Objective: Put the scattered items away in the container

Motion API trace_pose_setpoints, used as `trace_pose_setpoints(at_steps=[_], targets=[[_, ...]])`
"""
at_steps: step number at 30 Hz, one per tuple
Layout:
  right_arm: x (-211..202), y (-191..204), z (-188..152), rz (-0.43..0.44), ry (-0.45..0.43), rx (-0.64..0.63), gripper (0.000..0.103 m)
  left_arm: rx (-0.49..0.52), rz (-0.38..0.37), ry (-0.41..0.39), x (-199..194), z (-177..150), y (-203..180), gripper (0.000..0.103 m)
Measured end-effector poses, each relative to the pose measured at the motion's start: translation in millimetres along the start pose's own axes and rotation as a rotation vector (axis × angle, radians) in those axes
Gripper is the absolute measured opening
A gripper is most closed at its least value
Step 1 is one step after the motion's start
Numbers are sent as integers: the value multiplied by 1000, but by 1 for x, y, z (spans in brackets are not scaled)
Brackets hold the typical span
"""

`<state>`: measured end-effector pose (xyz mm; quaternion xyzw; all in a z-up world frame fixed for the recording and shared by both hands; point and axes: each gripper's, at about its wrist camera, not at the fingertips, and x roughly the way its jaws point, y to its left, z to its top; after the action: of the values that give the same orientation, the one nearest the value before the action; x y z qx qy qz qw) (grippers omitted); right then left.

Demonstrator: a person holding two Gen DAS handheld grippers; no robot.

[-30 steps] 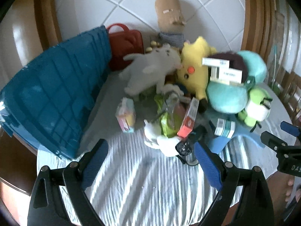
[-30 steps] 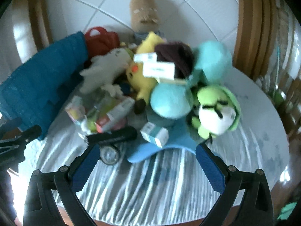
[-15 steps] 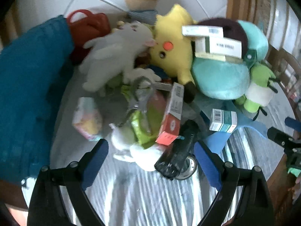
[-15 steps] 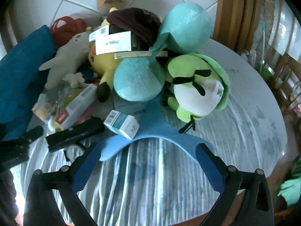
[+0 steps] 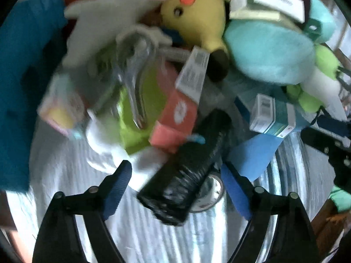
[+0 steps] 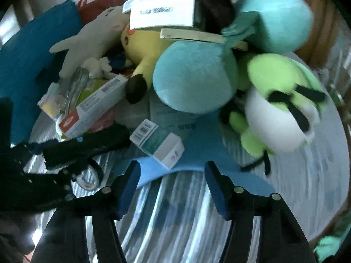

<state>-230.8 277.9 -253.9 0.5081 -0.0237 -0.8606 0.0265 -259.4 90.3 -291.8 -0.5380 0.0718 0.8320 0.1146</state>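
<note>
Table: a round table [image 6: 324, 175] under a striped, pale cloth carried a heap of toys and boxes, with white floor tiles beyond it.
Container: a blue container [image 5: 24, 70] stood at the left edge of the heap, apart from both grippers; its inside was not visible.
Left gripper: the left gripper [image 5: 175, 175] had its fingers spread wide and empty, with a black wrapped cylinder [image 5: 186, 164] lying between them and a roll of tape [image 5: 208, 197] just under that cylinder's near end.
Right gripper: the right gripper [image 6: 172, 175] had its fingers wide apart and gripping nothing, poised at the edge of a flat blue foam piece [image 6: 197, 151], with a small teal-and-white box [image 6: 158, 144] resting on the foam just ahead.
Heap, left side: a red-and-white carton [image 5: 182, 100], metal tongs [image 5: 133, 76] over a green packet [image 5: 140, 109], and a grey plush [image 5: 103, 22].
Heap, right side: a yellow plush [image 6: 144, 43], a teal plush [image 6: 195, 76] and a green-and-white frog plush [image 6: 283, 103], with white boxes [image 6: 162, 14] stacked on top.
</note>
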Motion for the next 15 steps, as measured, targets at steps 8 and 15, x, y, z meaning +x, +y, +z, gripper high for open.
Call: trace_pose_setpoints(at_steps=[8,15], targets=[[35,0,12,84,53,-154,51,-53,28,-29,-12,-9,-23,73],[42,-9,19,100,27,-197,54,-48,89,-52,-4,14,-29,73]])
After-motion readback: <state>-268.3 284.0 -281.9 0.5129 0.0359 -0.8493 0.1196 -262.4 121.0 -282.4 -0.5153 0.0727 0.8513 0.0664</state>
